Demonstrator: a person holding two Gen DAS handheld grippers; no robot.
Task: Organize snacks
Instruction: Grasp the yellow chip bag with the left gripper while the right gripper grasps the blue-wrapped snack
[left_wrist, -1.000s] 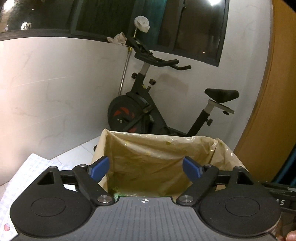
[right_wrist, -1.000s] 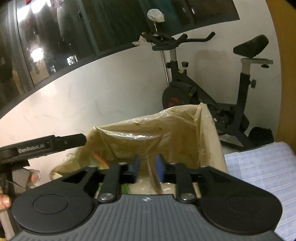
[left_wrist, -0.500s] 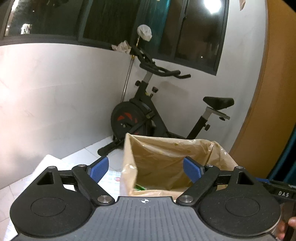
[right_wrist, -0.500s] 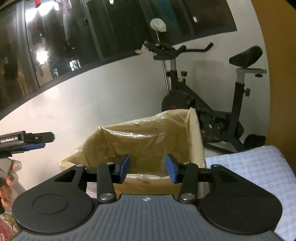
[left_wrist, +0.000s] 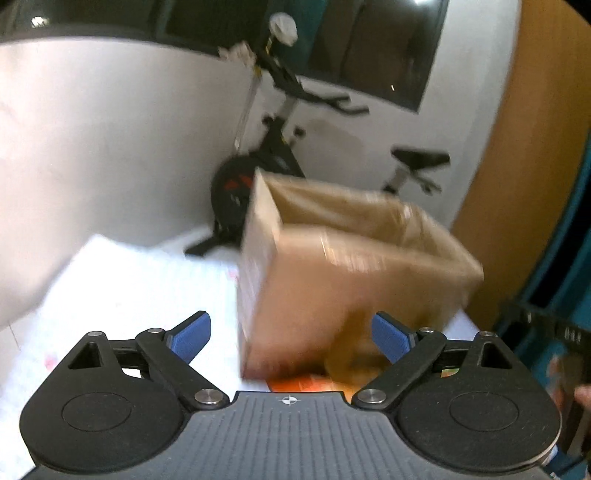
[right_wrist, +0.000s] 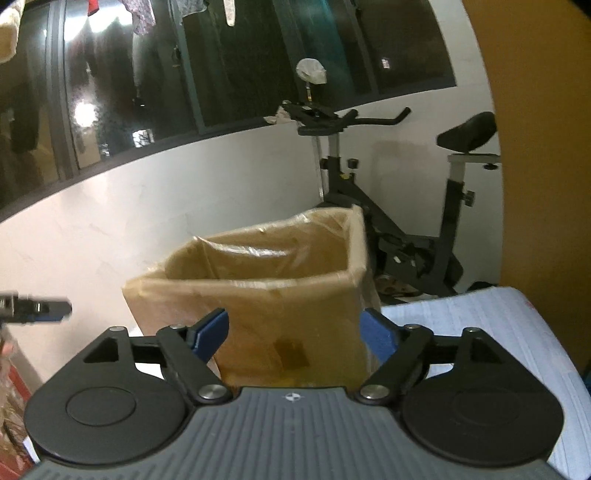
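Observation:
A brown cardboard box lined with clear plastic (left_wrist: 354, 273) stands on a table with a white checked cloth (left_wrist: 122, 288); it also shows in the right wrist view (right_wrist: 258, 295). My left gripper (left_wrist: 291, 338) is open and empty, in front of the box. My right gripper (right_wrist: 293, 330) is open and empty, just in front of the box's near wall. An orange packet (left_wrist: 306, 382) lies at the foot of the box. The box's inside is hidden. The left view is blurred.
A black exercise bike (right_wrist: 399, 221) stands behind the box against a white wall (right_wrist: 147, 221). An orange-brown panel (left_wrist: 524, 184) is at the right. The checked cloth (right_wrist: 480, 332) reaches to the right. The other gripper's tip (right_wrist: 37, 308) shows at the left.
Both grippers have drawn back from the box, so its outer walls now show. My right gripper has opened wider, from nearly shut a second ago. My left gripper stays open.

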